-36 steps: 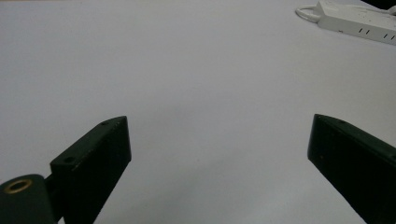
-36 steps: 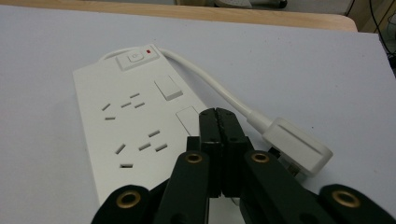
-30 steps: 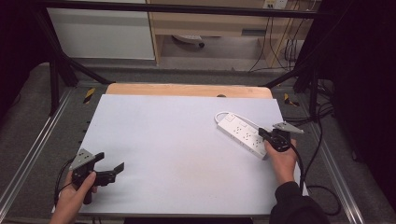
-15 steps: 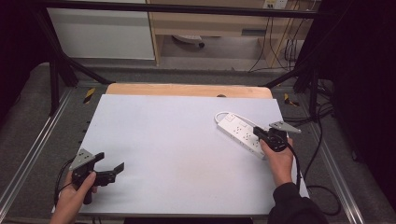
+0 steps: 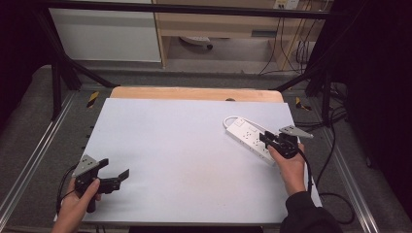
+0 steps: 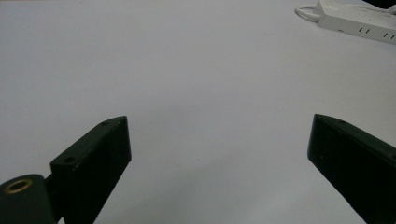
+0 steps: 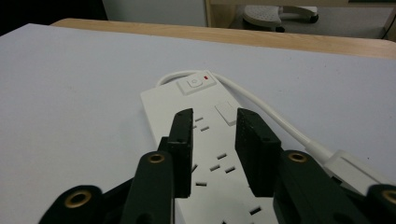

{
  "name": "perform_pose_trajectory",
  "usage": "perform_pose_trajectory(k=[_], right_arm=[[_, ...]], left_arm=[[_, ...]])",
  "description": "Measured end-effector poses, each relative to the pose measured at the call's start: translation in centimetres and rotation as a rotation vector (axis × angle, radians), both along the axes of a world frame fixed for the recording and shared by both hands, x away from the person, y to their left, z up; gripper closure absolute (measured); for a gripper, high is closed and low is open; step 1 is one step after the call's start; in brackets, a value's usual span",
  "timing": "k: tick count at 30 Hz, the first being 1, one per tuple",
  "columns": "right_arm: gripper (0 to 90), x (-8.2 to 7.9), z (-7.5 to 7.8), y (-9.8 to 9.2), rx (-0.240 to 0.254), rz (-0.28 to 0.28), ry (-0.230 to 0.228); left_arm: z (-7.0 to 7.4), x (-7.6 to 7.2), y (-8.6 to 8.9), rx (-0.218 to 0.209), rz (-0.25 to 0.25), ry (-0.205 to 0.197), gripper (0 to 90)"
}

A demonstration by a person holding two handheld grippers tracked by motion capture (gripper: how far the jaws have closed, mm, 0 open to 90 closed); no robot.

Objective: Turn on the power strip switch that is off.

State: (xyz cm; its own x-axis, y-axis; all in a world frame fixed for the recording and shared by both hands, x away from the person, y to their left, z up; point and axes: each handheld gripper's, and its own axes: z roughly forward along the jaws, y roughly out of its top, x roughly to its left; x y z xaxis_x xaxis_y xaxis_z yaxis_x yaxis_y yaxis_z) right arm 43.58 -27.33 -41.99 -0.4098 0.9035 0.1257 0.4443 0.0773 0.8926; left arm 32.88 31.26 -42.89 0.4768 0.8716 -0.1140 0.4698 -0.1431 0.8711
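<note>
the work in hand is on the white power strip (image 5: 248, 139), which lies flat on the pale counter (image 5: 184, 160) toward its right side, set at a slant with its switch end farther from the person and its white cable (image 7: 275, 116) looping off that end and running back along its side. the right gripper (image 5: 270, 141) is over the strip's near half; in the right gripper view its jaws stand a little apart above the socket face, one to each side of a row of slots, and they clamp on nothing; whether the tips touch the plastic cannot be told. ahead of them on the strip sit the power button (image 7: 194, 84) with a small red mark beside it and a small square pad (image 7: 226, 113). the left gripper (image 5: 115, 180) is at the counter's near left corner, well apart from the strip, its jaws spread wide over bare surface and holding nothing. as a judgement, the job is at an early stage: the approach to the strip is made, but no grip, press or lift shows yet, no plug is in any socket, and the strip rests fully on the counter. what is left looks like the closing or pressing move itself and anything that follows, with the left gripper yet to take part.
</note>
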Motion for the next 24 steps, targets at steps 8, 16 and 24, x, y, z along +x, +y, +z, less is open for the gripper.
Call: perform_pose_trajectory(k=[8, 16, 24], right_arm=[[46.6, -0.3, 0.5, -0.3, 0.017, -0.005, 0.004], [27.8, -0.7, 1.0, -0.2, 0.026, -0.012, -0.001], [10.0, -1.3, 1.9, 0.1, 0.018, -0.014, -0.029]], left_arm=[[0.0, 0.0, 0.0, 0.000, 0.000, 0.000, 6.2], [0.0, 0.0, 0.0, -0.001, 0.001, 0.002, 6.2], [0.0, -0.1, 0.0, -0.001, 0.001, 0.002, 6.2]])
